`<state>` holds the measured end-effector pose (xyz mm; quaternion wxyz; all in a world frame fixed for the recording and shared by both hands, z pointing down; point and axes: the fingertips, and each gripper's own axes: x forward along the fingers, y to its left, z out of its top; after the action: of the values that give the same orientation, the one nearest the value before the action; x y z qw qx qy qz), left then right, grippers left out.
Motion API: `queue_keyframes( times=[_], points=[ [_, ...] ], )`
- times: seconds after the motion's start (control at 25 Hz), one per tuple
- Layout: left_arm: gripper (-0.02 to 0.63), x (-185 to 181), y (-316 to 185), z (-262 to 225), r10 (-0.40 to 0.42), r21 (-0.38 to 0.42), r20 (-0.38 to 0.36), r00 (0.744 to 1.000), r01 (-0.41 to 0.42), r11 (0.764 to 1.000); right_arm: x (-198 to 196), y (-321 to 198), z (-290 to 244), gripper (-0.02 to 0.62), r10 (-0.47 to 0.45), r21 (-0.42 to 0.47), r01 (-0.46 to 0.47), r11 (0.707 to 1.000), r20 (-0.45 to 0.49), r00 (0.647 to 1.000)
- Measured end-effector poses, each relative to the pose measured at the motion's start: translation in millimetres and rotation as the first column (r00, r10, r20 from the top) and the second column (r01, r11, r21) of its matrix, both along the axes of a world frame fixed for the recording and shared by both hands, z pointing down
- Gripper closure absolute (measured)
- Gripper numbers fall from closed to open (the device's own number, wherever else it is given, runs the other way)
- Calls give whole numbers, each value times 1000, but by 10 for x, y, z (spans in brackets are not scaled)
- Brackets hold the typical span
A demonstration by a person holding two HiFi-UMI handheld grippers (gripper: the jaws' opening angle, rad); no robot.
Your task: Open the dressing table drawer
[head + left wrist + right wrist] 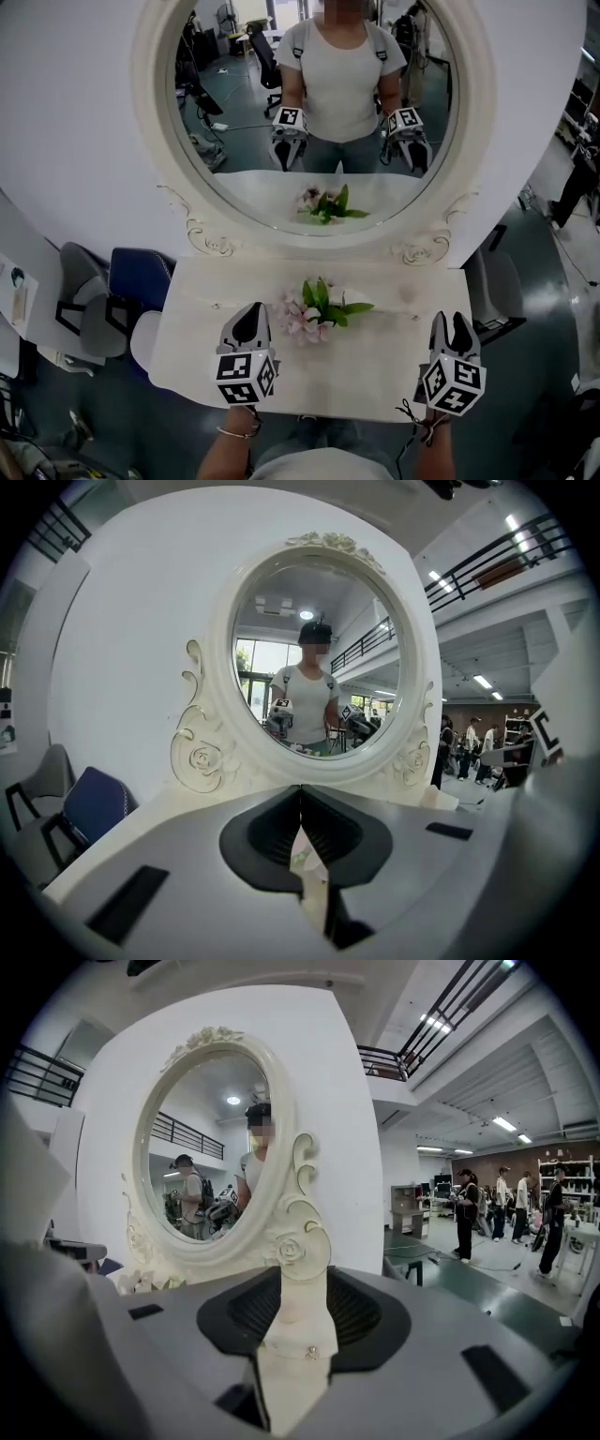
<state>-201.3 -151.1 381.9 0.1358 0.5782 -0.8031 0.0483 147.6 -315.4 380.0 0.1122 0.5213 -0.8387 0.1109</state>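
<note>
Left gripper (251, 319): jaws together at the tips, with only a thin slit lower down and nothing held (its own view confirms this at (300, 789)). It hovers over the near edge of the dressing table (394, 375), pointing slightly downward at the oval mirror (187, 211) straight ahead.

Right gripper (453, 328): jaws stand well apart (298, 1283), and the pads press on nothing. It hovers at the table's near edge, well to the right of the left gripper.

Drawer: in the right gripper view, a cream face with a small knob (310, 1353) shows in the gap between the jaws, just below an edge line. The knob lies ahead of and below the tips, apart from both pads. The head view shows no drawer front standing out from the near edge, so the drawer reads as pushed in.

Other items: a spray of flowers (319, 314) lies on the tabletop ahead of both grippers, between them and nearer the left one. A blue chair (141, 277) stands left of the left gripper, beside the table. The person (339, 75) is reflected in the mirror.
</note>
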Motion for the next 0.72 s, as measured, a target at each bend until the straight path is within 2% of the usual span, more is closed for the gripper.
queue_keyframes(
  times=[0.36,0.72],
  points=[
    [588,-8,101,449,-41,-82,-32,999,39,996,31,-33,478,434,-26,-85,22,996,-51,998],
    [588,-31,208,1050,-84,-175,-82,993,69,982,-28,9,1039,431,-59,-176,43,983,-92,994]
  ],
)
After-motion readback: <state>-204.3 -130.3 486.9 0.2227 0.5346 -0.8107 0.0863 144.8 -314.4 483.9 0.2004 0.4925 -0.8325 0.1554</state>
